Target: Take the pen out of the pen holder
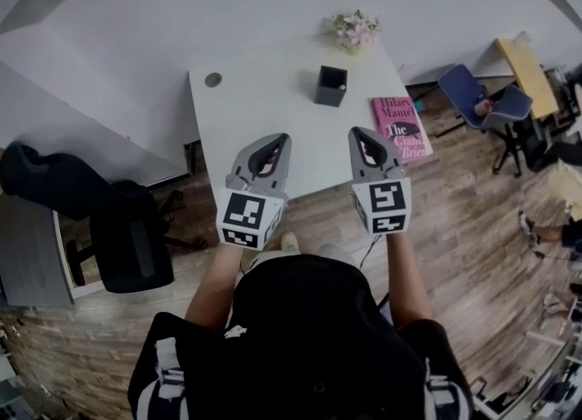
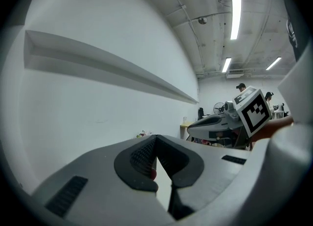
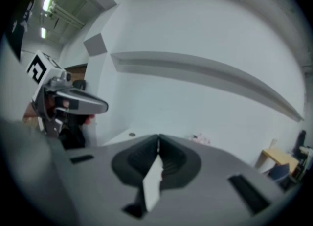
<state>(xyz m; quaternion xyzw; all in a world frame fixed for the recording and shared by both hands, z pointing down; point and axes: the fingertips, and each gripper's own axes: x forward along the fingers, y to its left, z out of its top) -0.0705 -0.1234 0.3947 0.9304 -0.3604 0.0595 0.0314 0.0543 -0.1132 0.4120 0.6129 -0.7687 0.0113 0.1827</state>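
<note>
On the pink book [image 1: 401, 127], lying just beyond the right gripper [image 1: 366, 136] and to its right, "Hilary Mantel" is read at the top; "The Giant" is printed beneath it.

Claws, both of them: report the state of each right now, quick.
Left claw: closed, tips together, holding nothing.
Right claw: closed, tips together, holding nothing.

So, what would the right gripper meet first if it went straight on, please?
Probably the white wall behind the table: the right gripper points roughly level above it, with the flowers just right of its line. Depth is unclear.
</note>
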